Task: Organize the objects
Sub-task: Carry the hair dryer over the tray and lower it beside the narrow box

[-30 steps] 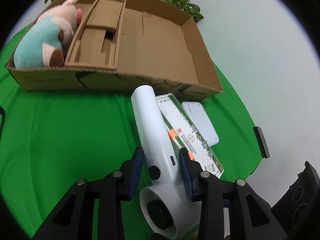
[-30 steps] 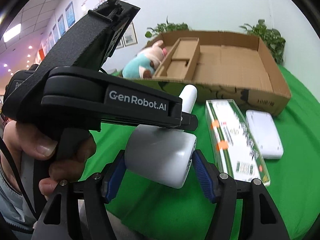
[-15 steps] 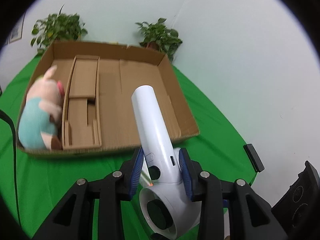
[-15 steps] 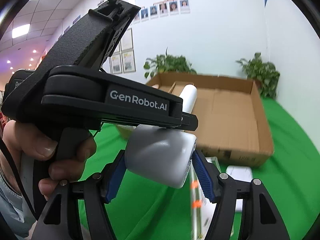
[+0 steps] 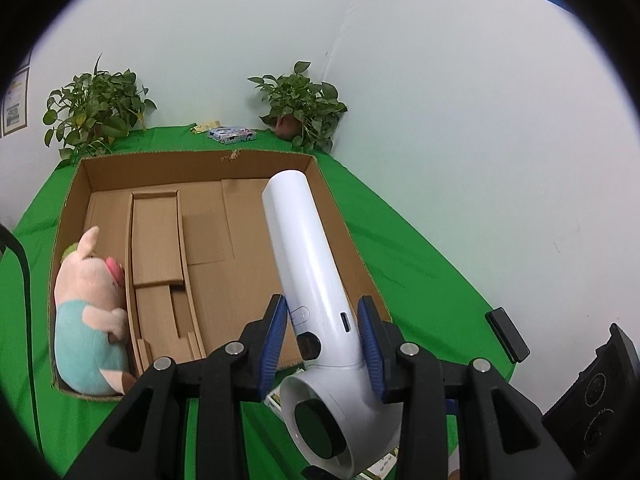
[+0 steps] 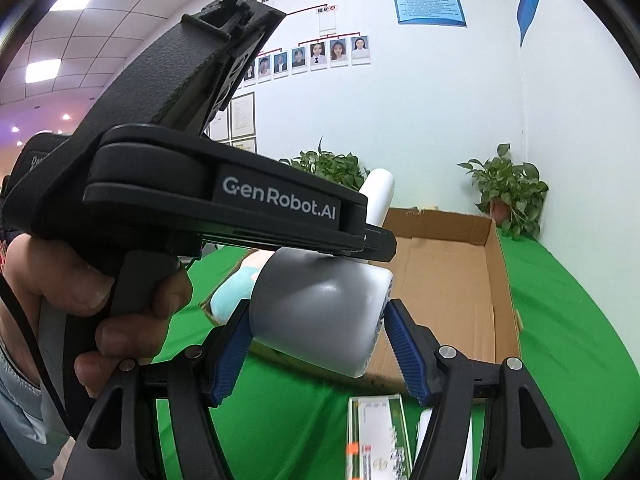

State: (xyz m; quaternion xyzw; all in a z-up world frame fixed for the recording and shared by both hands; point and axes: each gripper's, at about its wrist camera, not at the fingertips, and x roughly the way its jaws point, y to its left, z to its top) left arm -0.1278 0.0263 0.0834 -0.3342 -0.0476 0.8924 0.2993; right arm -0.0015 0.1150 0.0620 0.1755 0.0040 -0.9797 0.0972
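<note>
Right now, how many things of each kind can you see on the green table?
Potted plants: 2
Cardboard boxes: 1
Plush pigs: 1, inside the box
Hair dryers: 1, held above the table by both grippers
Green-printed packets: 1
Small colourful packets by the wall: 1
Total: 7

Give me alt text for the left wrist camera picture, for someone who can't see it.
The left gripper clamps the handle of a white hair dryer, held above a green-covered table. Behind it lies an open cardboard box with a plush pig against its left wall and a cardboard insert beside it.
</note>
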